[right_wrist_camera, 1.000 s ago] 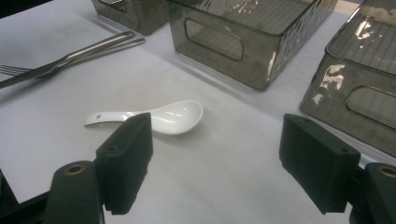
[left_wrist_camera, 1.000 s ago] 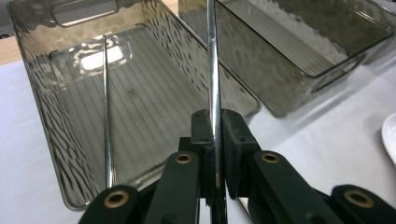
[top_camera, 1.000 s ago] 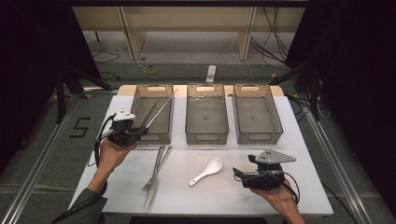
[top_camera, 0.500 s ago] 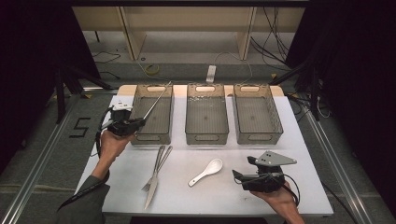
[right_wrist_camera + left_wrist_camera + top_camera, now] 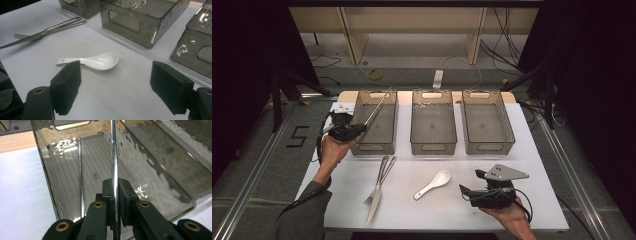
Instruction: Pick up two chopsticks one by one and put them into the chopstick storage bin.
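Note:
My left gripper (image 5: 358,128) (image 5: 114,185) is shut on a thin shiny metal utensil (image 5: 378,106) (image 5: 113,150). The utensil slants up and away over the left smoky plastic bin (image 5: 374,148) (image 5: 162,170). A second thin bright line (image 5: 80,170) runs along that bin's left wall; I cannot tell whether it is a reflection. My right gripper (image 5: 469,183) (image 5: 116,75) rests open near the table's front right, its jaws wide apart with nothing between them. Just beyond it, a white ceramic spoon (image 5: 434,184) (image 5: 100,60) lies on the white table.
A fork and a knife (image 5: 379,187) (image 5: 45,31) lie together at front centre-left. The middle bin (image 5: 433,146) (image 5: 140,27) and the right bin (image 5: 488,146) (image 5: 197,47) stand in a row with the left one. A cable trails from each gripper.
My left hand has carried the metal utensil farther up the table and slightly left, beside the left bin's near corner. The right hand and the cutlery on the table have stayed put.

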A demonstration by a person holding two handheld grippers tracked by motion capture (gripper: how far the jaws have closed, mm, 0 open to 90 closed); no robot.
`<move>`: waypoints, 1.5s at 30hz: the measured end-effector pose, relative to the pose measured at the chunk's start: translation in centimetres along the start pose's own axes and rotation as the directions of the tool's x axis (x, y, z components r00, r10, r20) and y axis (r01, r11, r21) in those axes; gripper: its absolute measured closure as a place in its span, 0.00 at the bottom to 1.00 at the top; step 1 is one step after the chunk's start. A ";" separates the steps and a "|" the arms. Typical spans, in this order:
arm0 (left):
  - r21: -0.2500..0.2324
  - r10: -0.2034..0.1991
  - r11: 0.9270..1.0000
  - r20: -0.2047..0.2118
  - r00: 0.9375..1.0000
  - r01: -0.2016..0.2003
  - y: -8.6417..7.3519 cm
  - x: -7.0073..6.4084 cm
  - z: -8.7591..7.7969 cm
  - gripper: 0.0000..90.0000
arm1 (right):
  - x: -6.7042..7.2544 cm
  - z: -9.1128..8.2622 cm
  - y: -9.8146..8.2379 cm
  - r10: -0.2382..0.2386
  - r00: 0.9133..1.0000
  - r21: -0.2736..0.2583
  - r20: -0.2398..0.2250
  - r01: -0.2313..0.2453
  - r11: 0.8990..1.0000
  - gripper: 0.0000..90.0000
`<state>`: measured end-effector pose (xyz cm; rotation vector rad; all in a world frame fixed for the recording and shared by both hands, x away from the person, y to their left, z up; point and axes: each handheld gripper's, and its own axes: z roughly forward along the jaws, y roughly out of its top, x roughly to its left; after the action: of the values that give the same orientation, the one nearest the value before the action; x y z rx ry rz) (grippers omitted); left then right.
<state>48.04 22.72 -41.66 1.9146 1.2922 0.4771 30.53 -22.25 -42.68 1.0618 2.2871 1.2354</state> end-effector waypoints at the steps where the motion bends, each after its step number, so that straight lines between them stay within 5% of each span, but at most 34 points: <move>1: 0.005 0.000 1.000 -0.003 1.000 0.000 0.0 0.0 0.2 0.93 | 0.0 0.0 0.0 -0.004 1.000 0.000 -0.003 0.004 1.000 0.29; 28: 0.043 -0.058 0.997 -0.017 0.998 0.058 -0.4 0.8 1.4 0.90 | 0.2 0.3 0.0 -0.011 1.000 0.028 -0.024 0.012 1.000 0.29; 36: 0.021 -0.087 0.996 0.021 0.996 0.087 0.0 0.5 0.6 0.70 | 0.1 0.2 0.0 -0.015 1.000 0.029 -0.026 0.016 0.999 0.29; 40: 0.040 -0.120 0.992 0.080 0.990 0.117 0.1 0.1 0.1 0.58 | 0.0 0.2 0.0 -0.009 1.000 0.032 -0.021 0.010 0.999 0.29; 45: 0.054 -0.087 0.995 0.109 0.990 0.082 0.2 -1.0 -0.4 0.46 | -0.1 0.1 0.0 0.002 1.000 0.020 -0.016 -0.001 1.000 0.29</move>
<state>47.49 21.91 -41.16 1.8906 1.3171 0.2930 30.61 -22.29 -42.75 1.0642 2.3159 1.2285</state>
